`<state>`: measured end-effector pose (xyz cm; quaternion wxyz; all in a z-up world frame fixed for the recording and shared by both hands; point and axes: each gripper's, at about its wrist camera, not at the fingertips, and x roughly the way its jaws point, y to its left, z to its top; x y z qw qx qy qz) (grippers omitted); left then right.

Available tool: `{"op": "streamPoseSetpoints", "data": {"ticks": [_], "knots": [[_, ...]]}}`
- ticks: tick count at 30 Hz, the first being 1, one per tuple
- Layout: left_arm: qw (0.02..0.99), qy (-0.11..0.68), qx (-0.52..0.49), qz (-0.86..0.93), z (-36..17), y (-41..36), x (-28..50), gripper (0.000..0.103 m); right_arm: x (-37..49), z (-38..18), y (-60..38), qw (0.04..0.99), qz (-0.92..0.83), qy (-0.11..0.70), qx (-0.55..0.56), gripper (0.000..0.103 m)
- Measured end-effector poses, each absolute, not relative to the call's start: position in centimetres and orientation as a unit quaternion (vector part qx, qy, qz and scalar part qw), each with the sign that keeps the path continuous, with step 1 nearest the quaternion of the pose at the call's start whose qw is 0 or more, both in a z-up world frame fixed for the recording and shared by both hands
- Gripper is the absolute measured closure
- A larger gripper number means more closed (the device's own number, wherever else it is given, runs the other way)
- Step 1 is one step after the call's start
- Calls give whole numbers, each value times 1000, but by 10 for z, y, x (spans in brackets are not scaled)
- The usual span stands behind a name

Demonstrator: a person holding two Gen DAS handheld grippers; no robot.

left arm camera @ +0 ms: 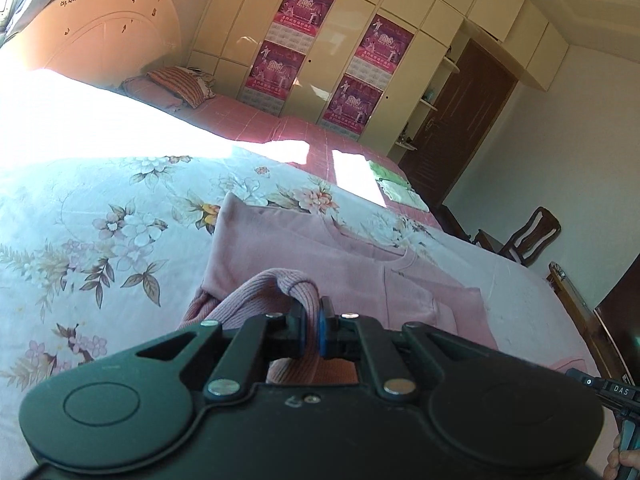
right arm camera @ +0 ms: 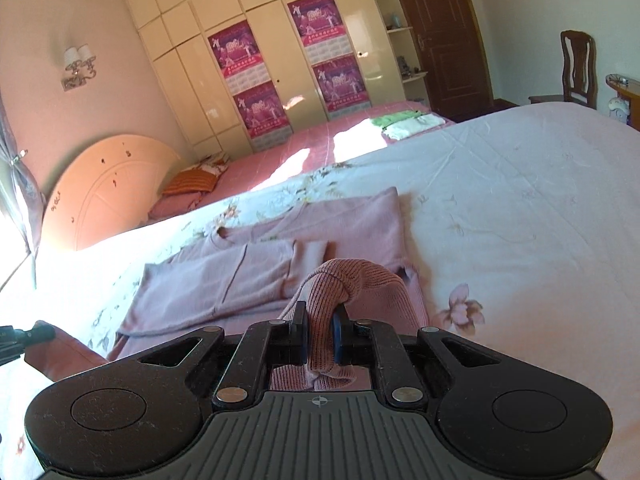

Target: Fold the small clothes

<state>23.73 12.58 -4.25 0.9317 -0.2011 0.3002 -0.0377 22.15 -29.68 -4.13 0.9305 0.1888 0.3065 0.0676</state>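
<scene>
one pink sweater (left arm camera: pixel 320 264) lies on the floral bed (left arm camera: pixel 100 220), its ribbed hem pinched by both the left gripper (left arm camera: pixel 311 320) and the right gripper (right arm camera: pixel 320 330), four posters (right arm camera: pixel 256 108) behind.

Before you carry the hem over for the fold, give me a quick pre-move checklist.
1. Left gripper shut on the ribbed hem of the pink sweater: ok.
2. Right gripper shut on the ribbed hem at its side: ok.
3. Sleeves already folded in over the sweater body: ok.
4. Floral bedspread past the collar free of other items: ok.
5. Folded green and white clothes lie far off, out of the path: ok.
6. Hem held level between both grippers: cannot tell.
</scene>
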Motion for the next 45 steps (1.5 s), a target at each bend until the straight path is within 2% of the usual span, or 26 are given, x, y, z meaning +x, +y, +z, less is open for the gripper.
{"op": "streamPoseSetpoints", "data": {"ticks": [9, 14, 21, 24, 25, 26, 27, 28, 30, 31, 32, 39, 42, 44, 45], "knots": [[930, 287, -230, -6, -47, 139, 338, 98, 325, -44, -298, 928, 63, 299, 213, 92], [914, 314, -256, 29, -66, 151, 403, 98, 385, -62, -302, 919, 50, 319, 226, 92], [915, 356, -180, 56, -102, 137, 457, 96, 442, -103, -303, 900, 33, 369, 229, 92], [915, 372, -139, 65, -113, 134, 472, 83, 455, -114, -306, 894, 19, 384, 230, 92], [913, 381, -132, 67, -115, 136, 476, 74, 460, -118, -311, 889, 18, 389, 241, 89], [912, 383, -128, 70, -116, 139, 477, 66, 464, -119, -313, 886, 16, 391, 249, 85], [915, 377, -127, 72, -114, 144, 476, 47, 465, -119, -316, 888, 12, 389, 247, 74], [922, 360, -123, 71, -110, 148, 471, 32, 467, -116, -317, 893, 11, 382, 238, 66], [931, 343, -108, 66, -102, 154, 463, 23, 467, -111, -320, 900, 17, 373, 225, 55], [932, 341, -104, 58, -100, 157, 460, 23, 466, -108, -322, 903, 21, 368, 220, 47], [933, 342, -101, 49, -98, 160, 457, 23, 464, -106, -324, 907, 27, 362, 213, 45], [928, 367, -53, 19, -117, 151, 468, 26, 475, -117, -320, 913, 62, 358, 187, 41], [919, 392, -33, 19, -134, 143, 482, 36, 483, -124, -308, 913, 77, 368, 157, 40], [915, 402, -27, 18, -141, 140, 489, 48, 485, -126, -306, 915, 85, 365, 153, 40], [913, 406, -26, 16, -144, 139, 490, 59, 485, -126, -308, 917, 88, 356, 155, 40]]}}
